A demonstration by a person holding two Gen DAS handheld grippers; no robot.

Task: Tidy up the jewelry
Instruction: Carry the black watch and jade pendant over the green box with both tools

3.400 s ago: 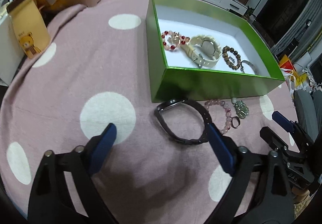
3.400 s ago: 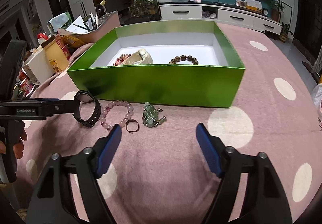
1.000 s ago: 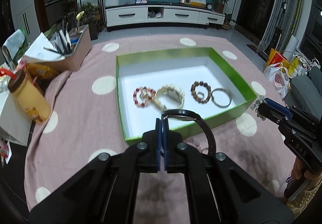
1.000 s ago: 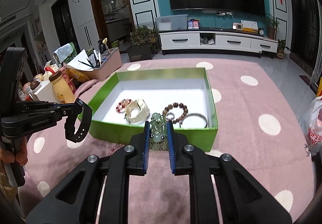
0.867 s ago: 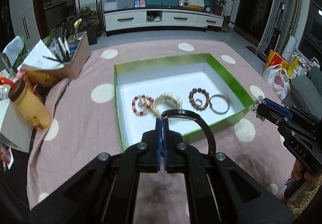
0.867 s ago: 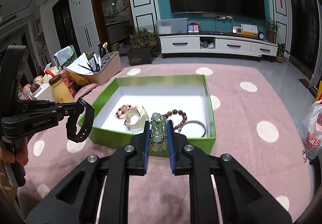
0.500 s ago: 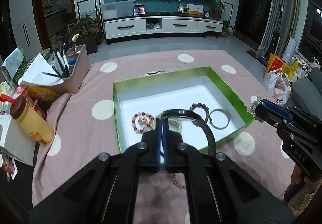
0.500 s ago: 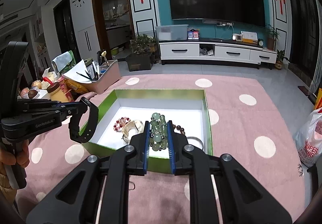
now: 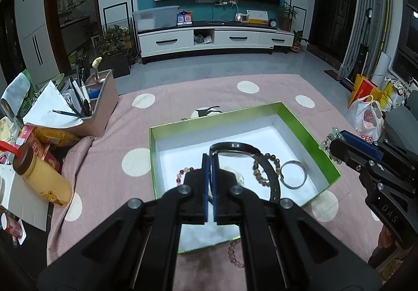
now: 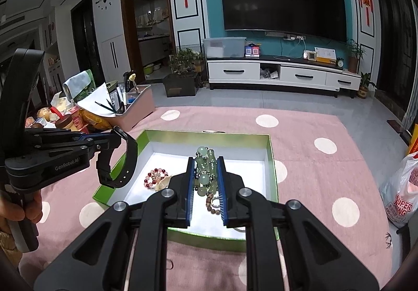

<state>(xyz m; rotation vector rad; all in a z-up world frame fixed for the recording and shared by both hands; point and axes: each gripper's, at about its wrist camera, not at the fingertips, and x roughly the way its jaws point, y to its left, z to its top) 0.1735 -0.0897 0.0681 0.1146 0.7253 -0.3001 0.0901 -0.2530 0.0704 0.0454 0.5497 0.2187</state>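
Black watch [image 9: 263, 168] hangs pinched in the left claw [image 9: 209, 181]; right claw [image 10: 205, 186] grips pale-green beads [image 10: 205, 173].

"GenRobot.AI" on left tool [image 10: 118, 138]; "DAS" (white letters) on right tool [image 9: 329, 141].

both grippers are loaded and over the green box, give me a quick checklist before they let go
1. Left gripper shut on the black watch band: ok.
2. Right gripper shut on the green bead bracelet: ok.
3. Both pieces above the green box, not its rim: cannot tell.
4. Free white floor for them, beside the red bead bracelet and silver bangle: ok.
5. Grippers apart from each other: ok.
6. Everything boxed: not ok, the pink bead bracelet lies outside on the cloth.
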